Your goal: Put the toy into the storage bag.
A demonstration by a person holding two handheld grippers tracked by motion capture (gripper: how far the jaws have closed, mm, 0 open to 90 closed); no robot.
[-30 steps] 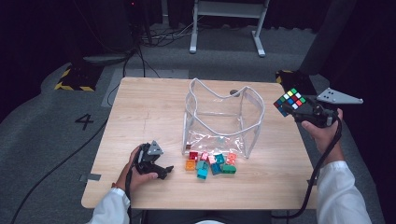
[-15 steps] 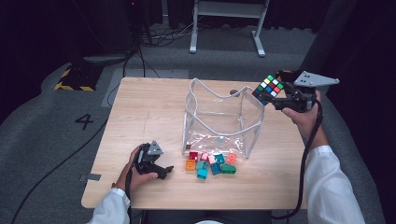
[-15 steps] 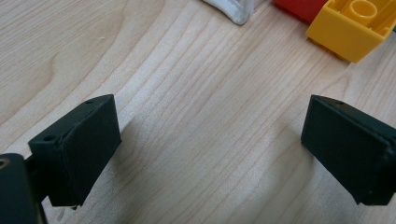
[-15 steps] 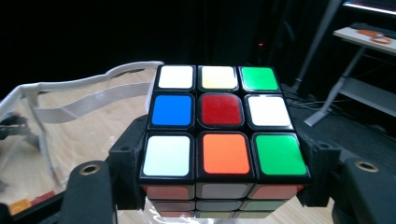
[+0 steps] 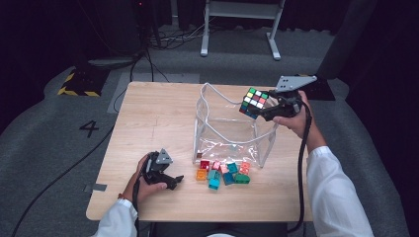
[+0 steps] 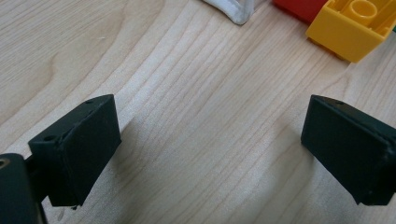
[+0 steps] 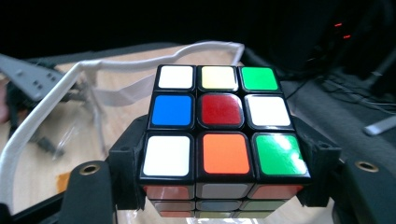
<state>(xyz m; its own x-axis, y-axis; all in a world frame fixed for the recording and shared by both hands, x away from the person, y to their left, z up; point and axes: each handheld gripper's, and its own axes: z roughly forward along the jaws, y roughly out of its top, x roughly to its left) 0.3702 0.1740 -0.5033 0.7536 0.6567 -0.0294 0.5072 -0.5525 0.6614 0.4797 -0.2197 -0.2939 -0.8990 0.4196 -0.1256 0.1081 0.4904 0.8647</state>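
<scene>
The left gripper [image 5: 170, 178] rests low on the wooden surface [image 5: 148, 118] at its near left, its jaws spread wide with only bare wood between them. In the left gripper view a yellow brick [image 6: 357, 25] and the white-trimmed corner of the bag [image 6: 233, 9] lie just ahead, near but untouched.

Toward the middle, a loose cluster of small bricks [image 5: 223, 173] in red, orange, pink, teal and green sits on the surface just in front of the clear bag [image 5: 232, 131], which stands open with its white rim [image 5: 217, 94] held up in a loop.

At the right, the right gripper [image 5: 261, 109] holds the puzzle cube [image 5: 254, 102] in the air above the bag's far right corner; its jaws are closed on two opposite faces of the cube, as the right gripper view shows with the cube [image 7: 223, 135] seated squarely between them.

The step in hand looks like lowering the cube into the bag. To do it well, the person should carry it in over the middle of the opening, clear of the rim, lower it until it is well inside, and only then let the jaws part. The soft rim and limp walls are the main obstacle: a jaw catching the trim could fold the bag or tip it onto the bricks. The idle left gripper could steady the near wall.
</scene>
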